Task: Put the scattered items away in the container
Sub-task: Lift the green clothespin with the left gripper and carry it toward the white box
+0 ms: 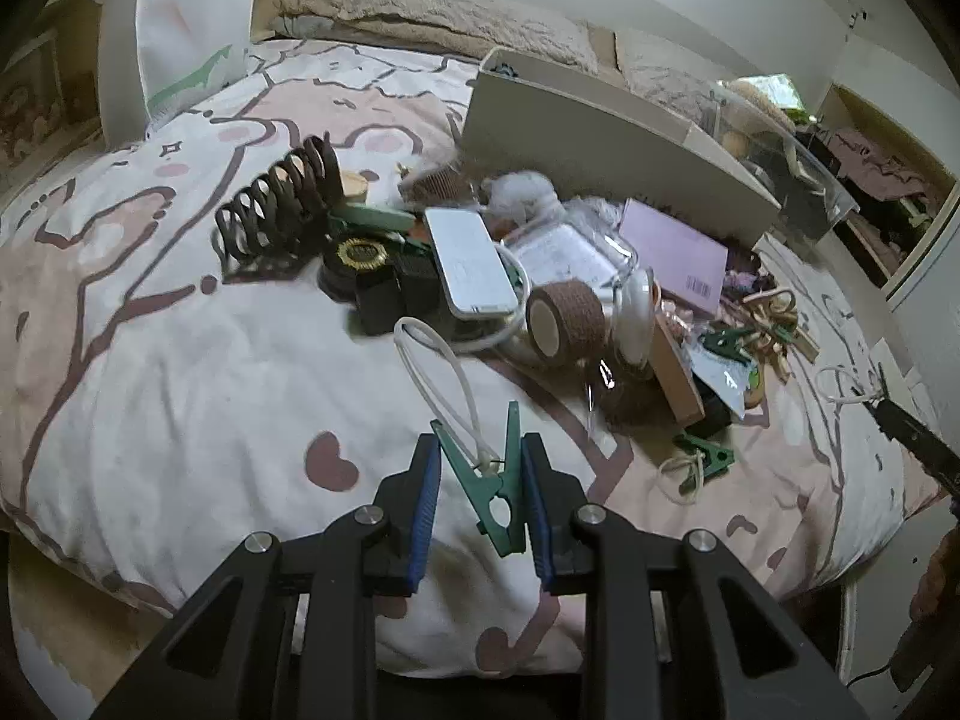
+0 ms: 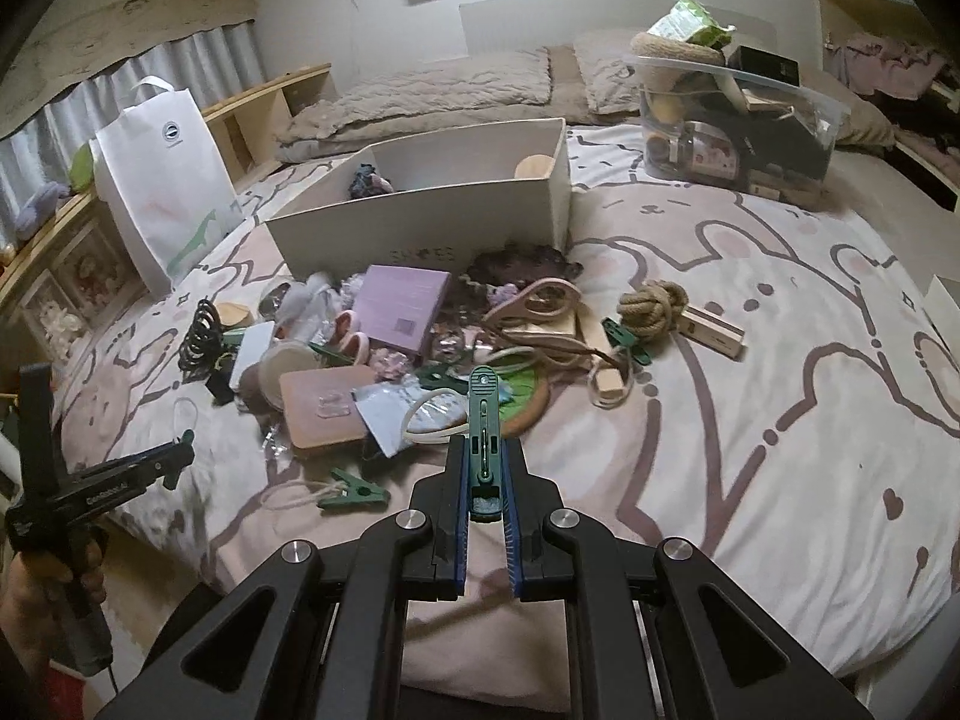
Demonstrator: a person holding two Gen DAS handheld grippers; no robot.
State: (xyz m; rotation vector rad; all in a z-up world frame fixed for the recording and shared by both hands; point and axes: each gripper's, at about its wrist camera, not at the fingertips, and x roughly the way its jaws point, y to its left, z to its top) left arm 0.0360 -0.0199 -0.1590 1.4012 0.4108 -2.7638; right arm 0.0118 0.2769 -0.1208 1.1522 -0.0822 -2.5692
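green clip [image 1: 501, 483] pinched in left claw [image 1: 482, 468]; right claw [image 2: 485, 468] pinching another green peg [image 2: 483, 420]

I see bedsheet [image 2: 750, 312] white and pale pink, brown bunny outlines, small hearts. Clothespin [image 1: 501, 480] in my left gripper [image 1: 480, 498] dark green; gripper pads blue, body black. Open box [image 2: 420, 222] cream-white. Booklet [image 2: 405, 303] lilac. Tape roll [image 1: 567, 315] brown. Rope knot [image 2: 654, 303] tan. Shopping bag [image 2: 165, 180] white, green giraffe.

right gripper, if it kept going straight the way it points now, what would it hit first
Probably the clutter pile just ahead: the right gripper, shut on a green clothespin, points down at the clear plastic packet and green-centred wooden ring. Depth is unclear.
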